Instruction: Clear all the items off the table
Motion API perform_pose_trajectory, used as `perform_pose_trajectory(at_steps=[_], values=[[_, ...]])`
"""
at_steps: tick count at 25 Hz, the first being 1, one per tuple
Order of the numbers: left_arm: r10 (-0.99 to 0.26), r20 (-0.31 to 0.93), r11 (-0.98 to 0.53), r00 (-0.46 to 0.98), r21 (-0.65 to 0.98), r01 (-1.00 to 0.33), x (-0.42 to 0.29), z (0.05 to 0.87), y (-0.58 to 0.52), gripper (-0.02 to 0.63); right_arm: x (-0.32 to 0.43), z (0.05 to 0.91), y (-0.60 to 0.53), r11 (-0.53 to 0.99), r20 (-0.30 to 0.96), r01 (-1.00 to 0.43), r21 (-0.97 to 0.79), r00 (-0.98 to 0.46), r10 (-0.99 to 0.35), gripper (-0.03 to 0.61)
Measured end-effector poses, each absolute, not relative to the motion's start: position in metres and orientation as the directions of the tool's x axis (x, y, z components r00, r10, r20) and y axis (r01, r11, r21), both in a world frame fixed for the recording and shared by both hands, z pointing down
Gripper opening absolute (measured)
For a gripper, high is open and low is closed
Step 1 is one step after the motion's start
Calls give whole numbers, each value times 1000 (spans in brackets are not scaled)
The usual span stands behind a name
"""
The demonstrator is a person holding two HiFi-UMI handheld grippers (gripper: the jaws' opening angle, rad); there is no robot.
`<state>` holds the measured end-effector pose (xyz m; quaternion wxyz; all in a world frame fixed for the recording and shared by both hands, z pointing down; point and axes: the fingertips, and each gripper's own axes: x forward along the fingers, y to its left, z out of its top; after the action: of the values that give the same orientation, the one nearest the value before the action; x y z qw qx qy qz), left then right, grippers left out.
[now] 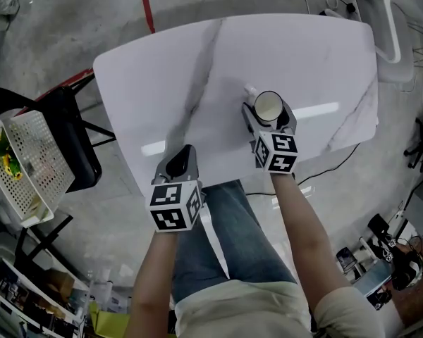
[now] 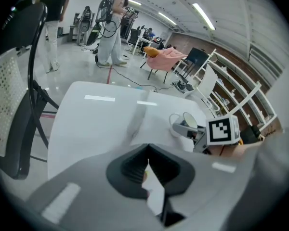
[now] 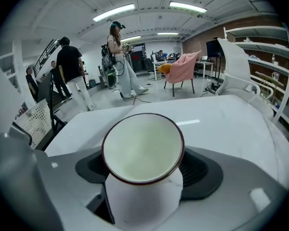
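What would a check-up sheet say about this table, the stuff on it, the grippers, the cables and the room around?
Surface: glossy white marble-look tabletop with grey veins.
Job's things: white ceramic mug with a dark red rim, upright on the tabletop; it looks empty.
Clutter: nothing seen on the tabletop.
Grippers: right gripper open, jaws either side of the mug, not seeming to press it; left gripper shut, nothing in it, at the tabletop's near edge.
Cables: thin black cable on the floor by the table.
Surroundings: white perforated basket on a black chair; white chair; people standing farther off.
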<state>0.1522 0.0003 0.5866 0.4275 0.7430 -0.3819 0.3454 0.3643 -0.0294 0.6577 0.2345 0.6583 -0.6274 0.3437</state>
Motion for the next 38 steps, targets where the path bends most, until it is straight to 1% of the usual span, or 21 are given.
perform_pose_trajectory(at_steps=[10,15,18,25,30,38], values=[[-260,844,-337,469,376,-863,143,589,2,9,364,660,-44,-69,733,-997,-38,19,-680,410],[-267,844,-323,465,376,-868,136,589,1,9,363,660,-44,-81,746,-997,-19,40,-664,407],[-277,841,-315,465,378,-871,131,587,0,9,358,659,-45,-62,753,-998,-13,31,-658,407],[-306,833,-287,460,381,-879,113,580,-1,9,317,650,-47,45,756,-998,-37,-58,-653,405],[-329,831,-254,449,380,-889,94,576,3,9,272,635,-55,113,735,-990,-81,-136,-664,405],[-375,825,-195,422,375,-906,54,568,7,9,196,611,-67,272,702,-957,-97,-259,-663,405]])
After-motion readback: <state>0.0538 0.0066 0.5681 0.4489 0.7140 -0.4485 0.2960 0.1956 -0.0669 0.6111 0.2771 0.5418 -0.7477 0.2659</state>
